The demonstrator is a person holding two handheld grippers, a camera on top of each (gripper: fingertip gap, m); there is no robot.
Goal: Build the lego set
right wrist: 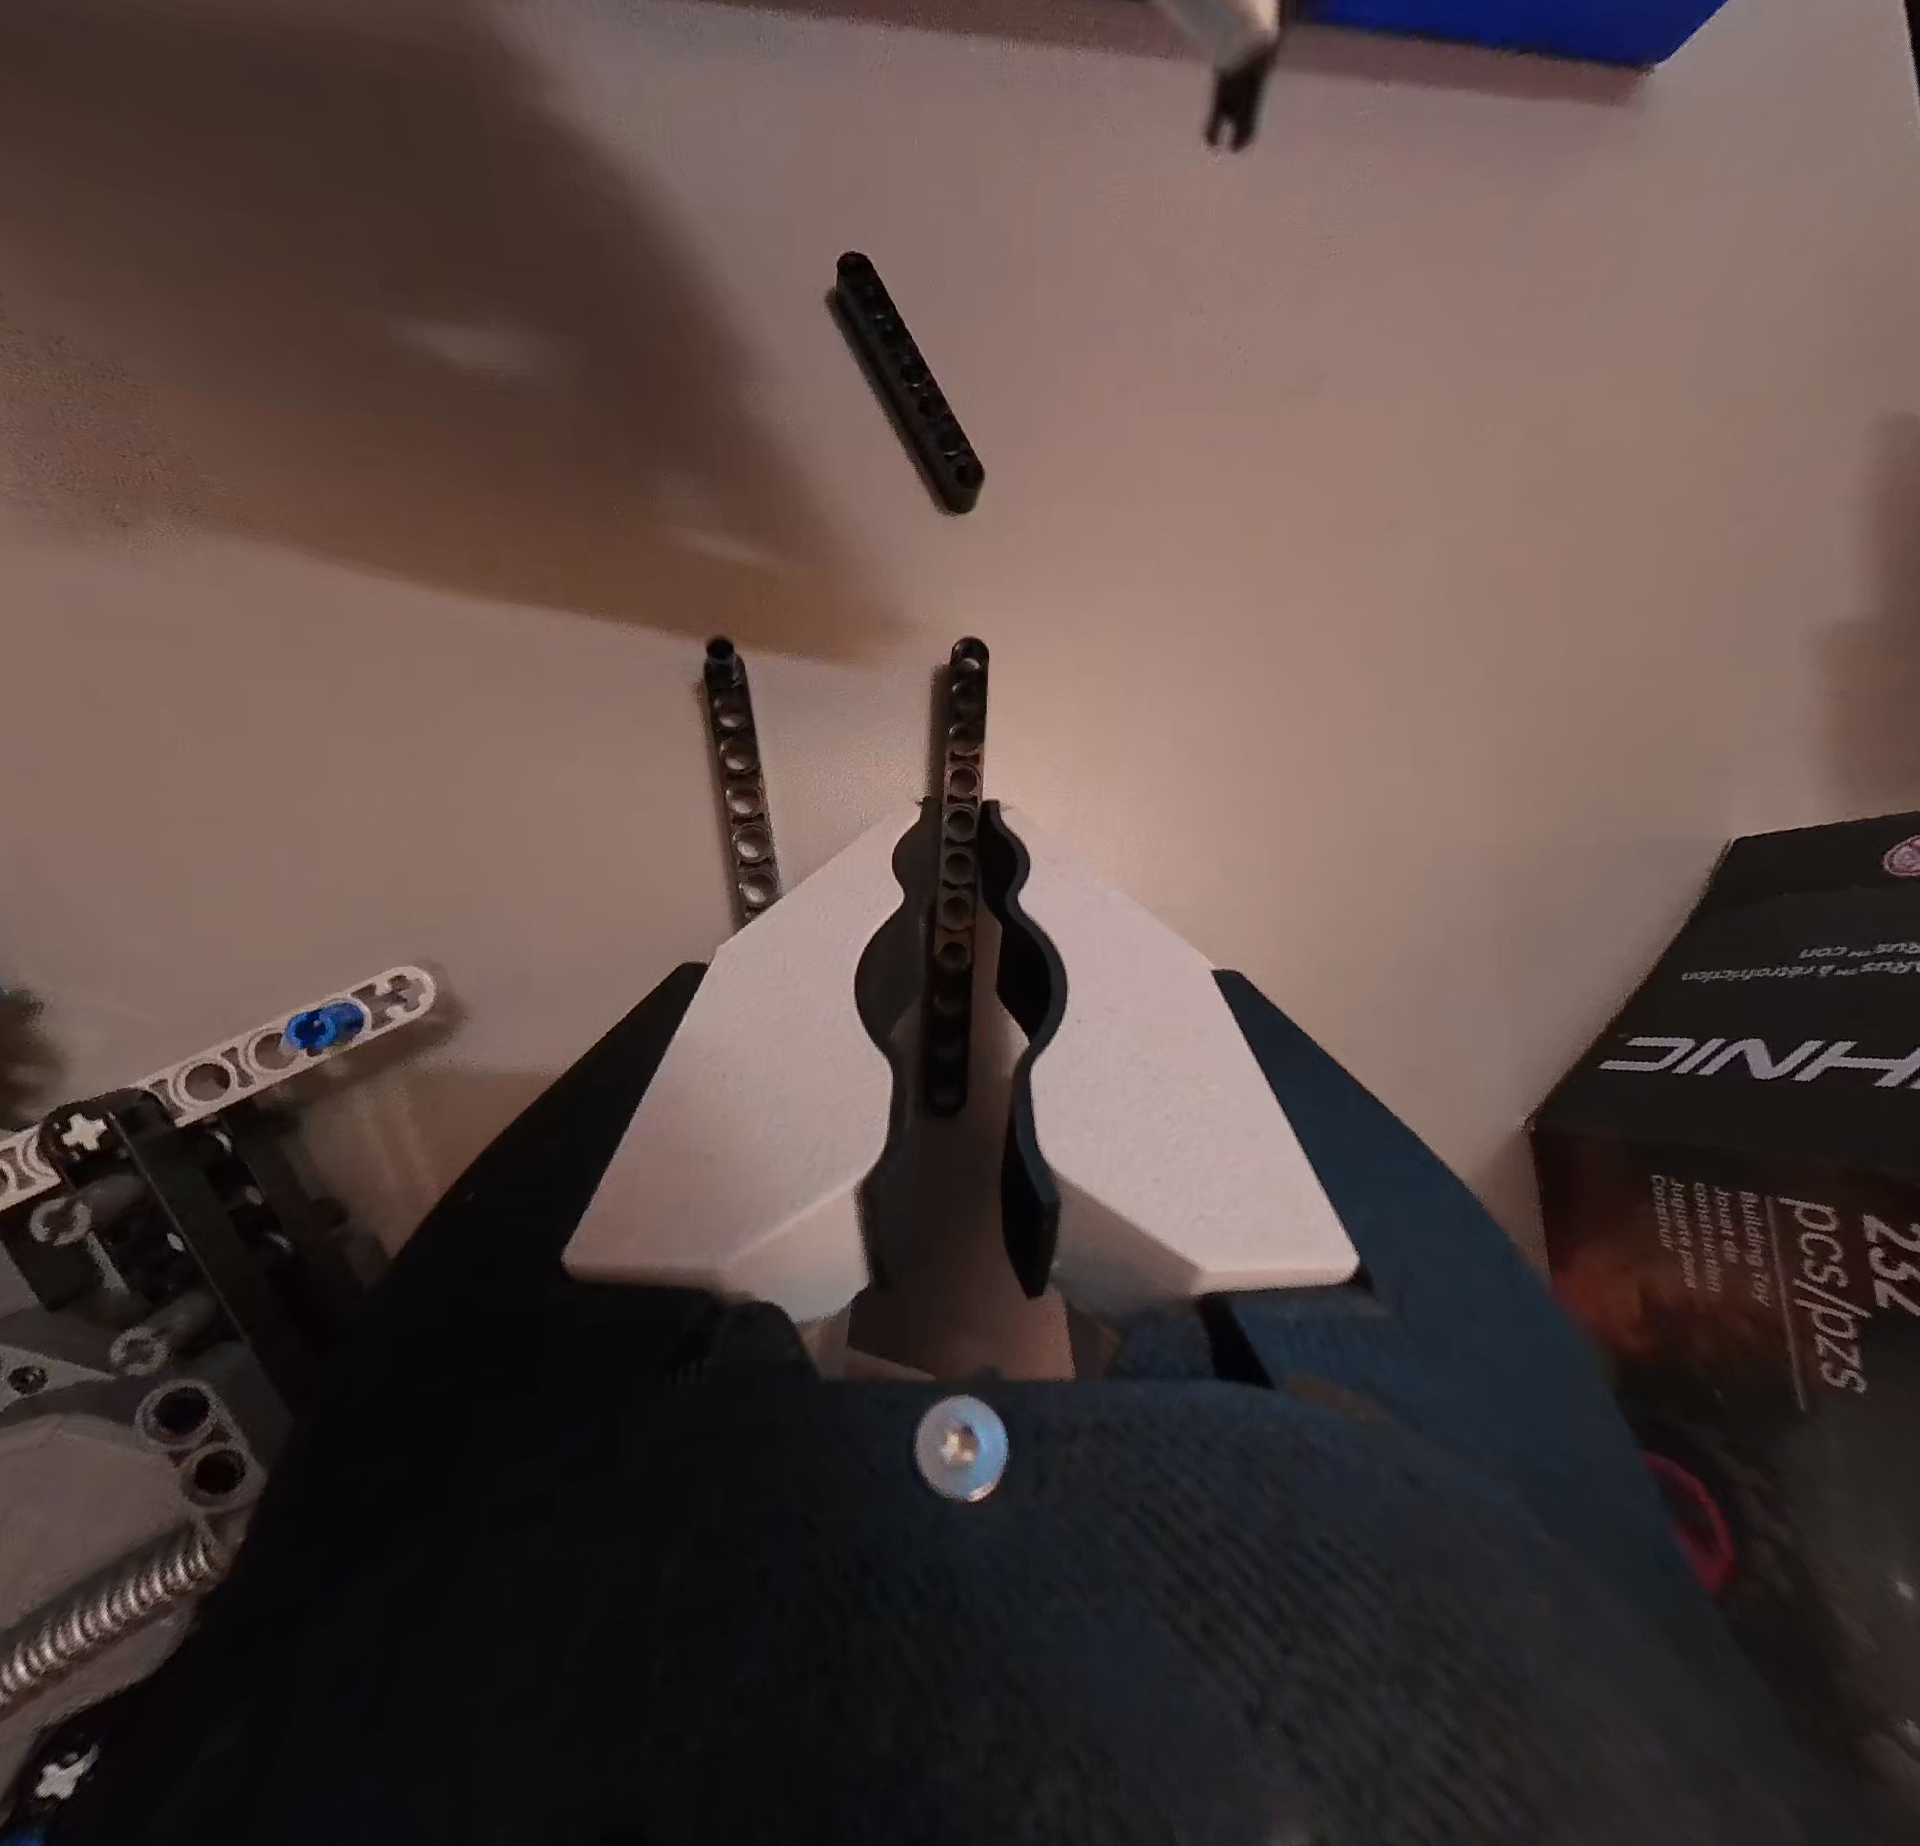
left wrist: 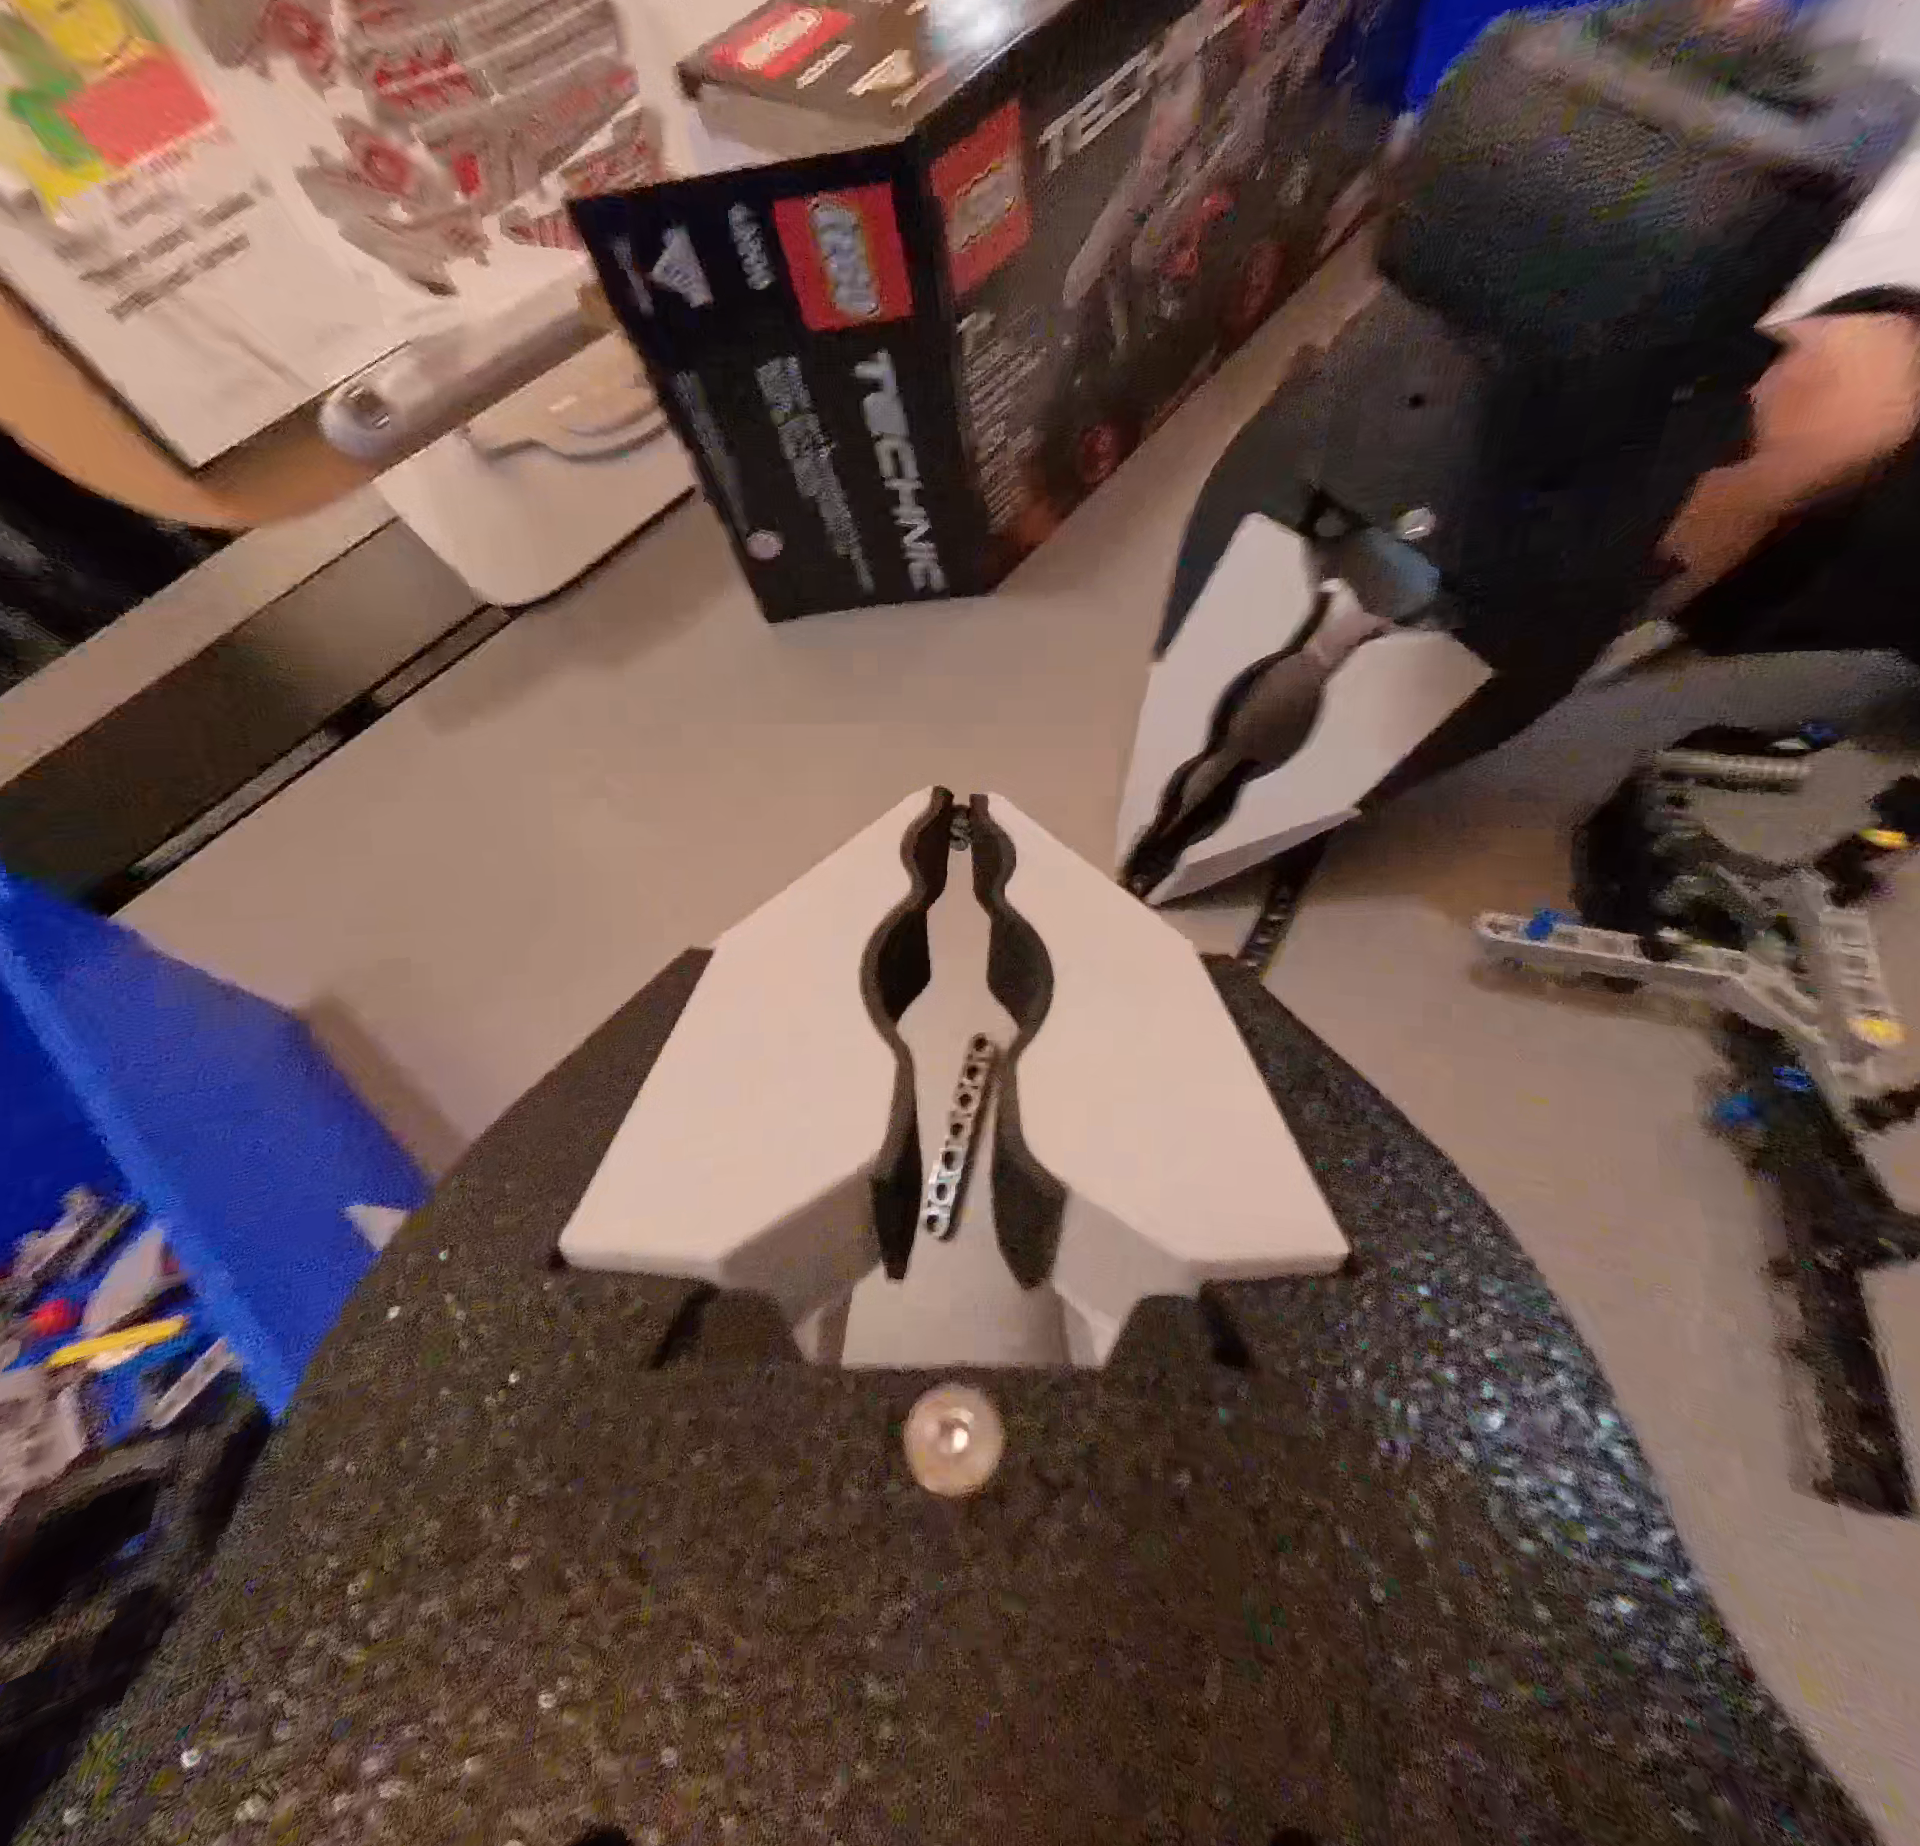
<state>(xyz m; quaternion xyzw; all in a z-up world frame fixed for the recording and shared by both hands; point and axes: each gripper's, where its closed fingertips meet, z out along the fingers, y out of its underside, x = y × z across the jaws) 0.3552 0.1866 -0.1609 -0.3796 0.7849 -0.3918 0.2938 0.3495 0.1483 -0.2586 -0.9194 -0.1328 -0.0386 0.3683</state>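
The right hand-held gripper [right wrist: 964,820] is closed on a long black Technic beam [right wrist: 958,757], its long axis running straight out past the fingertips. The left hand-held gripper [left wrist: 958,809], nearly closed, pinches a small black pin [left wrist: 957,828] (another beam [right wrist: 907,381] lies farther off on the counter [right wrist: 1351,549]).

Motion-blurred lego box [left wrist: 935,342], cropped model [right wrist: 135,1225]

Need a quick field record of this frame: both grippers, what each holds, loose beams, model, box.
left gripper: shut on small black pin, raised off the table
right gripper: shut on long black beam, low over the table
loose beams: short black beam ahead; second long beam left of the held one
model: part-built grey and black model, right gripper's left
box: black set box
parts: blue bin
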